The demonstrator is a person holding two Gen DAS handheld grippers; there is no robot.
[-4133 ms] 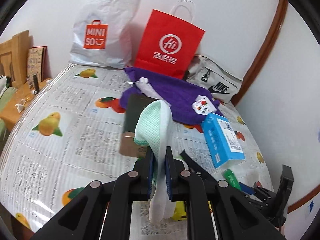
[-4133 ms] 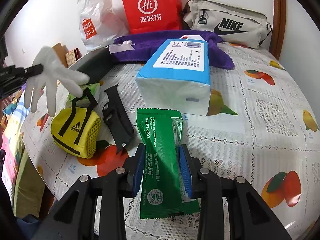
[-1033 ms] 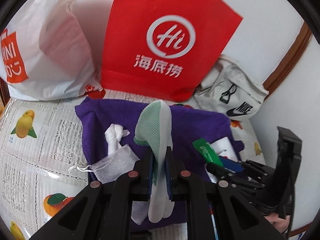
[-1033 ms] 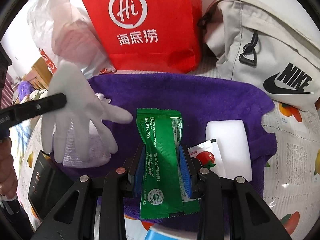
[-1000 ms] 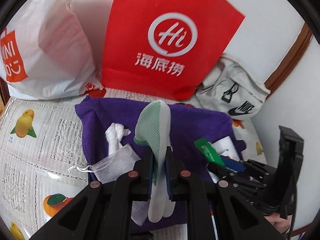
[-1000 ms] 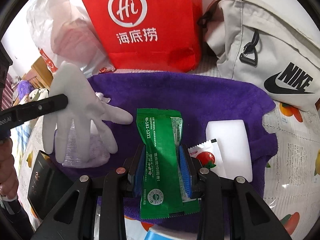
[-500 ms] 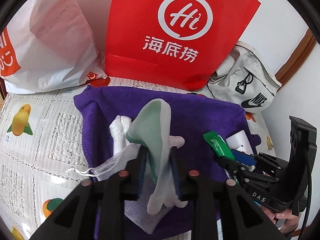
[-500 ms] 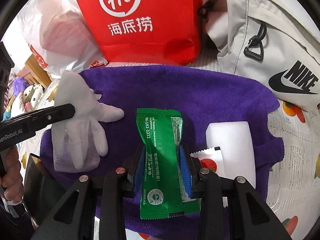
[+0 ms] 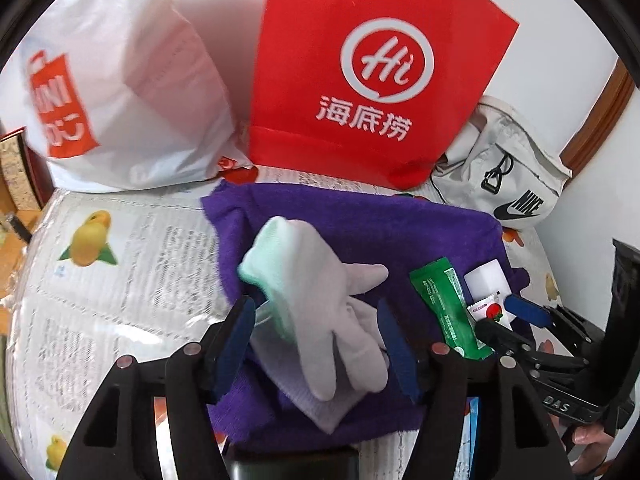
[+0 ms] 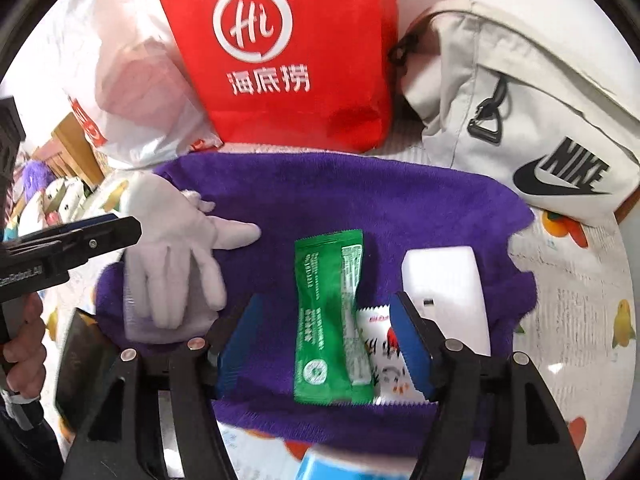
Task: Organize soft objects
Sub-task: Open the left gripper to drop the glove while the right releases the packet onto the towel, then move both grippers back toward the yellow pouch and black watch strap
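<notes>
Both grippers stand spread wide over the purple towel [image 10: 360, 200], nothing pinched in either. Left gripper [image 9: 316, 340]: blue pads apart, the white glove [image 9: 320, 300] w/ mint-green cuff lying between them on the towel, thumb pointing right; glove is motion-blurred, so can't tell if it's fully settled or touches a pad. Under the glove a white mesh pouch [image 9: 320, 404], mostly covered, only its near corner shows. Right gripper [image 10: 324, 340]: jaws open, the green sachet [image 10: 332, 320] flat on the towel between them, clear of both pads; its near end overlaps a small white packet w/ red print [image 10: 384, 360], partly hidden behind the right pad. Just right of that, a white rectangular block [image 10: 444, 280], near edge cut off by the gripper frame. In the right wrist view the left gripper enters from the left edge, its finger tip in front of the glove's cuff, and the hand [image 10: 20, 340] holding it shows at far left, partly cropped. Far side: red paper bag w/ "Hi" logo [image 10: 288, 48], white Miniso plastic bag [image 9: 112, 92] to its left, beige Nike pouch [image 10: 520, 120] to its right. Fruit-print tablecloth [image 9: 100, 280] around the towel. Near edge: a blue-white box corner [image 10: 332, 466], cropped & blurry; dark object [image 10: 80, 360] near left, unclear.
</notes>
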